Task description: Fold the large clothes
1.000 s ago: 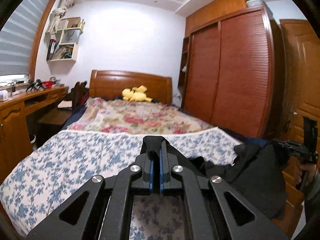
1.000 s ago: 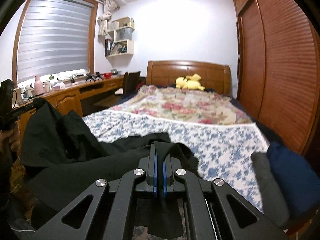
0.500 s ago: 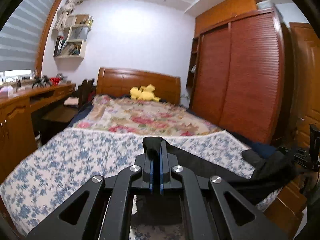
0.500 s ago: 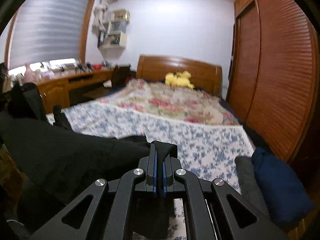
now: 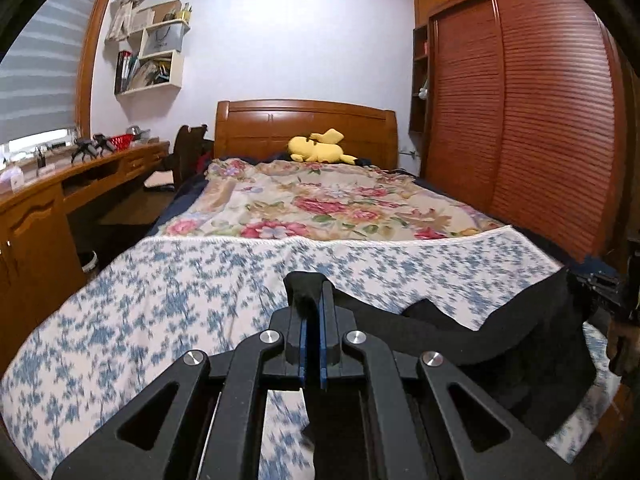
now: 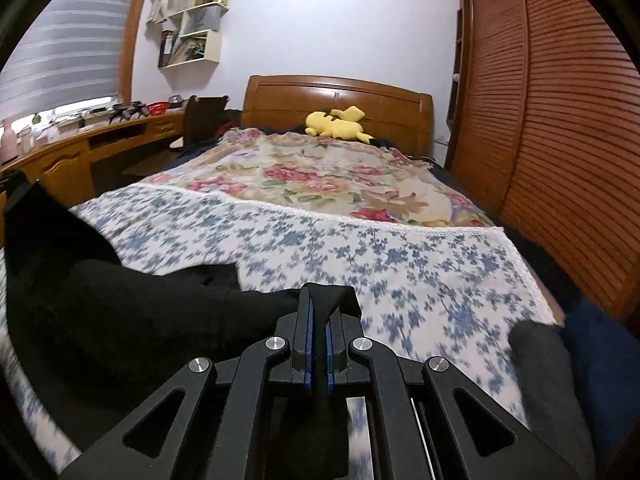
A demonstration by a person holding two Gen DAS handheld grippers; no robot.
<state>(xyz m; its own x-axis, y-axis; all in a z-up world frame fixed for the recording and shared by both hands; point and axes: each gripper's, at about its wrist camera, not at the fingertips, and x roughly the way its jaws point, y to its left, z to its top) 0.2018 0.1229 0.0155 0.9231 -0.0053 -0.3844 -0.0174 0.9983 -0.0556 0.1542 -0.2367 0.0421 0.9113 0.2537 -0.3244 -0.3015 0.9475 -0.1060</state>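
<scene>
A large black garment (image 5: 500, 340) is stretched between my two grippers over the near end of the bed. My left gripper (image 5: 311, 300) is shut on one corner of it. The cloth runs right to the other gripper at the frame edge. In the right wrist view my right gripper (image 6: 319, 308) is shut on another corner, and the black garment (image 6: 140, 312) spreads left onto the blue-flowered sheet (image 6: 360, 252).
A bed with a floral blanket (image 5: 332, 204) and a yellow plush toy (image 5: 320, 148) lies ahead. A wooden desk (image 5: 60, 200) lines the left, a red-brown wardrobe (image 5: 540, 112) the right. Dark grey and blue folded clothes (image 6: 560, 392) sit at the bed's near right corner.
Both grippers have moved forward over the bed and lowered, pulling the black garment taut and laying it onto the blue-flowered sheet. Both stay shut on the cloth.
</scene>
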